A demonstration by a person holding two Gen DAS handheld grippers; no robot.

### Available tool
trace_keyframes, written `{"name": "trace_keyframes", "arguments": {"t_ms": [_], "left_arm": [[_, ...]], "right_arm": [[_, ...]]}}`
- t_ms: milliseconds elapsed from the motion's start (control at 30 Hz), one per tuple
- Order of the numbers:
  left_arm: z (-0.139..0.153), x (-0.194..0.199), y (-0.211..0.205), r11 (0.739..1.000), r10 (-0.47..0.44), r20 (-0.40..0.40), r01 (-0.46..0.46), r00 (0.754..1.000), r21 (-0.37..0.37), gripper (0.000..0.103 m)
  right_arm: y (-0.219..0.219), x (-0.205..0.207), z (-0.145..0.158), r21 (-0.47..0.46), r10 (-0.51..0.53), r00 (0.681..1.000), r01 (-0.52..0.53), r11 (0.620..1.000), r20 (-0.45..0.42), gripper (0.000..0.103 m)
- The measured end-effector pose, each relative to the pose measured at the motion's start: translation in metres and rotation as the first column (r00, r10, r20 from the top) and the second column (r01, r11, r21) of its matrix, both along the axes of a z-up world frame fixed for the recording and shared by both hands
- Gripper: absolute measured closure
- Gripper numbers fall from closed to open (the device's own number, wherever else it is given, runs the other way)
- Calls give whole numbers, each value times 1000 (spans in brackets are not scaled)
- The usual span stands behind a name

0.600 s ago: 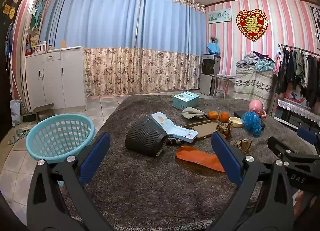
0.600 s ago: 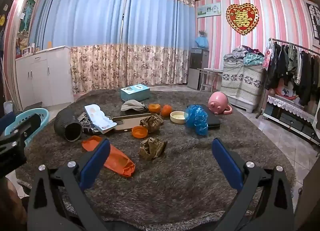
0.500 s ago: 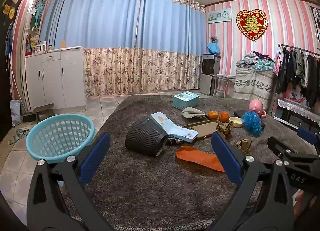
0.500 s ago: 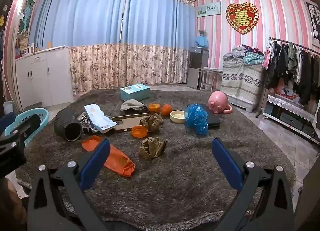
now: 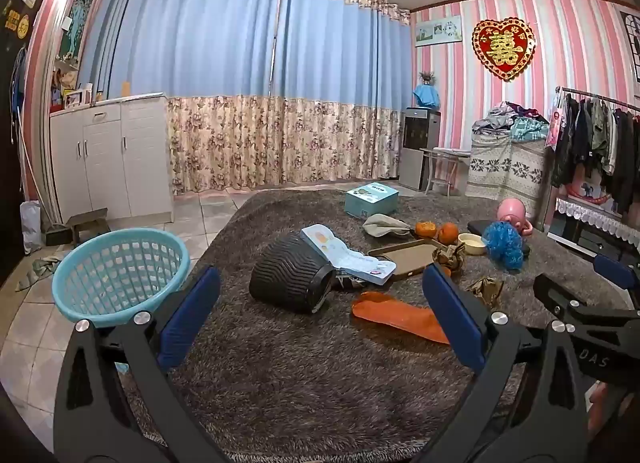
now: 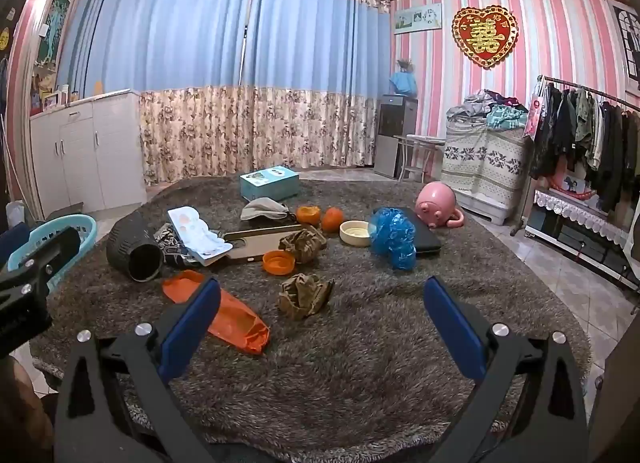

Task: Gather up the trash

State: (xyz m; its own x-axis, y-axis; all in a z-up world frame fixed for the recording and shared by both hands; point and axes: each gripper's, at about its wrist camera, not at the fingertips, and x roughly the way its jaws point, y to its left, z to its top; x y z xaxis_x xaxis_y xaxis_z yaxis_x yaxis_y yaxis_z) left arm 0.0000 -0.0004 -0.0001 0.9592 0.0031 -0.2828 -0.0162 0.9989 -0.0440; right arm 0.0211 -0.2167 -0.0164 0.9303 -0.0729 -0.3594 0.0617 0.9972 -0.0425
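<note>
Two grippers, left gripper (image 5: 320, 319) and right gripper (image 6: 322, 327), hover spread wide and empty over the shaggy rug (image 6: 360, 363). From left: turquoise basket (image 5: 116, 271) off the rug, toppled black bin (image 6: 134, 253), orange wrapper (image 6: 228, 319), crumpled brown paper (image 6: 306, 295), blue bag (image 6: 392, 239).

On the shaggy rug (image 6: 360, 363) lie two crumpled brown paper wads (image 6: 306, 295), two oranges (image 6: 332, 219), one orange bag (image 6: 232, 321), one orange lid (image 6: 279, 263) and one cream bowl (image 6: 355, 233). There is also one black ribbed bin (image 6: 132, 249) on its side, one teal box (image 6: 270, 183), one blue plastic bag (image 6: 392, 237) and one pink toy (image 6: 438, 207). One light-blue basket (image 5: 120, 273) stands on the floor.
</note>
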Motion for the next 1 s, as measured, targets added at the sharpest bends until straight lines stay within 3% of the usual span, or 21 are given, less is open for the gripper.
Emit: {"name": "trace_keyframes", "arguments": {"t_ms": [1000], "left_arm": [[0,0,1,1000,0,-2,0,1000,0,5]], "right_arm": [[-1,1,-2,-3,-4,1000,4,1000,-5,4]]}}
